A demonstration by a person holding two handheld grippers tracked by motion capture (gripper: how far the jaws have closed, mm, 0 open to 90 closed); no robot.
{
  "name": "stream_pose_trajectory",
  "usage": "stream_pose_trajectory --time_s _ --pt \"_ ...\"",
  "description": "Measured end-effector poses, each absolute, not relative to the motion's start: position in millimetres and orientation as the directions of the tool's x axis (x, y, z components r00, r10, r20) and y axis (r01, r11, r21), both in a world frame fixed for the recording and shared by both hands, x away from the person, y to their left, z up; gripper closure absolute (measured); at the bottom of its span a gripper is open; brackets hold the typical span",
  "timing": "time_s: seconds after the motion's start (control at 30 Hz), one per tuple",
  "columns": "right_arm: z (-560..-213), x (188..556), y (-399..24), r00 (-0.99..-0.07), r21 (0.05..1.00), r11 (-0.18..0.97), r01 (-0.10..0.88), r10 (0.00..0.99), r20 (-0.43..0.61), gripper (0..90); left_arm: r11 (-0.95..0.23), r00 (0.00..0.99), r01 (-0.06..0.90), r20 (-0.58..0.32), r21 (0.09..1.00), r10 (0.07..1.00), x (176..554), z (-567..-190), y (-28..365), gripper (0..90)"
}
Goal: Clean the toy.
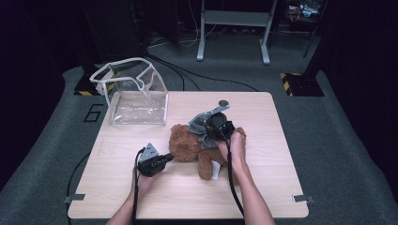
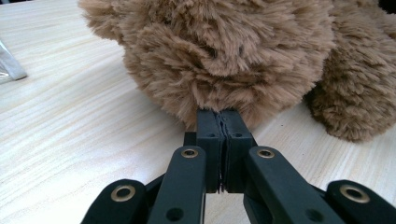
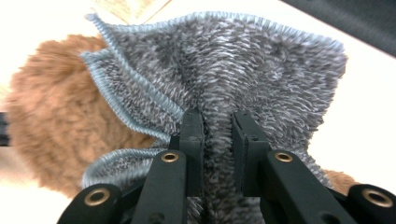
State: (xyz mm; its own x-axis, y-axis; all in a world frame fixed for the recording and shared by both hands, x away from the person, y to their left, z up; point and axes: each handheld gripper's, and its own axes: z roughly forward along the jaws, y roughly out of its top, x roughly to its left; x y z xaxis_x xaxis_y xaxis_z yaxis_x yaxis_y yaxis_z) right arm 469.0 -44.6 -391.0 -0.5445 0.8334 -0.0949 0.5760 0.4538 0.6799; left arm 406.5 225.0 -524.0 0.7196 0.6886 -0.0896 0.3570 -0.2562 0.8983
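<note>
A brown plush teddy bear point(image 1: 190, 146) lies in the middle of the wooden table point(image 1: 263, 178). My left gripper point(image 1: 167, 158) lies low at the bear's left side. Its jaws are shut, with the tips point(image 2: 223, 122) pushed into the edge of the bear's fur point(image 2: 224, 51); I cannot tell whether a tuft is pinched. My right gripper point(image 1: 212, 133) hovers over the bear's body, shut on a grey knitted cloth point(image 3: 233, 60) with a blue-grey stitched edge. The cloth fills the gap between the jaws point(image 3: 218, 128) and hangs over the bear point(image 3: 51, 107). In the high view the cloth point(image 1: 204, 140) shows under the gripper.
A clear plastic bag point(image 1: 136, 93) with a white rim stands open at the table's far left corner. Its edge point(image 2: 10, 65) shows at the left of the left gripper view. Cables trail from both grippers toward the near edge. Dark floor and a metal stand point(image 1: 234, 28) lie beyond the table.
</note>
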Motion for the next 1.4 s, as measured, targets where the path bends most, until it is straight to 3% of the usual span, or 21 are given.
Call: stream_pose_trajectory --time_s 0.37,0.97,1.27,1.4 --pt "-396.7 477.7 -74.0 -0.5 0.688 0.396 0.608 0.864 -0.056 76.8 -0.255 0.72 0.357 -0.091 0.898 0.688 406.5 -524.0 224.9 88.3" --pt "-409.9 500.5 -140.0 -0.337 0.687 0.246 0.684 0.942 -0.002 77.5 -0.271 0.722 0.354 -0.078 0.895 0.688 406.8 -524.0 223.7 88.4" --pt "-444.8 519.2 -150.2 -0.299 0.618 0.201 0.76 0.952 0.058 77.6 -0.274 0.72 0.356 -0.075 0.894 0.69 406.8 -524.0 223.4 88.4" --pt "-440.7 512.7 -150.8 -0.33 0.646 0.178 0.742 0.936 0.121 77.7 -0.284 0.719 0.35 -0.062 0.892 0.692 407.1 -524.1 222.4 88.4"
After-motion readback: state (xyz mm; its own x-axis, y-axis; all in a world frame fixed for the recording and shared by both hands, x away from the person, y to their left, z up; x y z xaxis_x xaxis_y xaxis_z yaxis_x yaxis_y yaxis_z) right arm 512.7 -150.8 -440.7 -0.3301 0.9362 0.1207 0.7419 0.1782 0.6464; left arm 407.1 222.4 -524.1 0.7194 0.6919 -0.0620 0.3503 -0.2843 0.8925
